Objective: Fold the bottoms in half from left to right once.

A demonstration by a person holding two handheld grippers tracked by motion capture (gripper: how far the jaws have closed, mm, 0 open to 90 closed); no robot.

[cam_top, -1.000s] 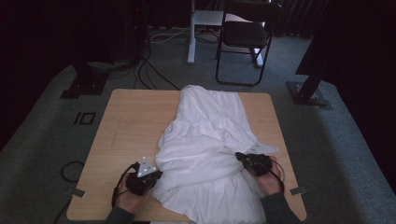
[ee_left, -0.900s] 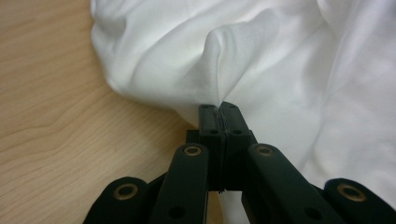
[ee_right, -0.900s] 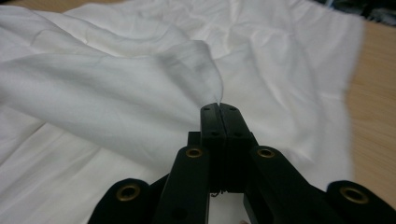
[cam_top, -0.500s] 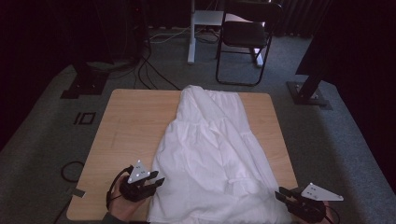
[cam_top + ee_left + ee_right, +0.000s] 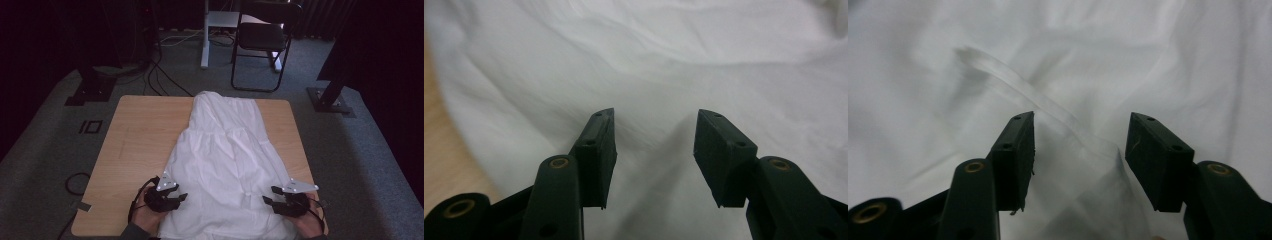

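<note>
White dress (image 5: 225, 165): it lies flat on the wooden table (image 5: 145, 130); the narrow top end points to the far side; the wide bottom end is near the person; it runs down the middle of the table and its near end hangs a little over the near edge; there are soft folds in the cloth

Left gripper (image 5: 176, 198): it sits at the left side of the dress, near the bottom end; it points toward the cloth; in the left gripper view (image 5: 655, 150) its two black jaws are spread apart; they have just been opening; white cloth lies under the gap, but the pads do not press on it

Right gripper (image 5: 270, 196): it sits at the right side of the dress, near the bottom end; it points toward the cloth; in the right gripper view (image 5: 1079, 152) its jaws are spread apart too; they have just been opening; a thin see-through strap (image 5: 1013, 82) of the dress runs into the gap between them; the pads are not pinching it

Hands: the left hand (image 5: 145, 215) and the right hand (image 5: 307, 224) come in from the near edge; each one holds its gripper

Table: light brown wood; bare on both sides of the dress

Floor: grey carpet (image 5: 45, 150); a black chair (image 5: 262, 37) stands well behind the table; dark cables (image 5: 160, 75) lie on the floor near it
</note>
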